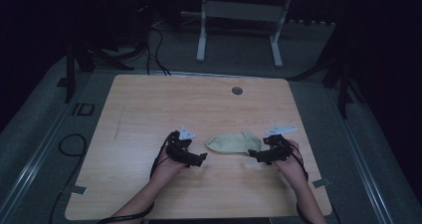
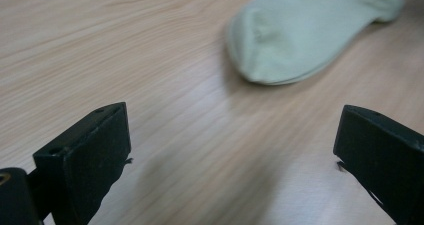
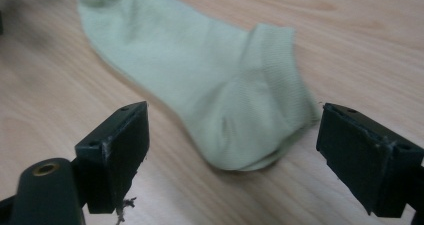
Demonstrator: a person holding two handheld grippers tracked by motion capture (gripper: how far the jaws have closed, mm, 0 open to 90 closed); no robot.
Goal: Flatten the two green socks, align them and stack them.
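High view: sock [image 1: 234, 143] (flat) mid-table [image 1: 149, 109]

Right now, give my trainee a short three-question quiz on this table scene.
1. True or false: the left gripper has its fingers closed on the sock.
2. Which end of the sock lies nearest the right gripper? A) the toe B) the heel and cuff C) neither, the sock hangs off the table
3. Fill in: the sock lies flat on the table, ______ the two grippers.

Key:
1. False: the fingers stand wide apart over bare wood, and the sock lies beyond them.
2. B.
3. Between.
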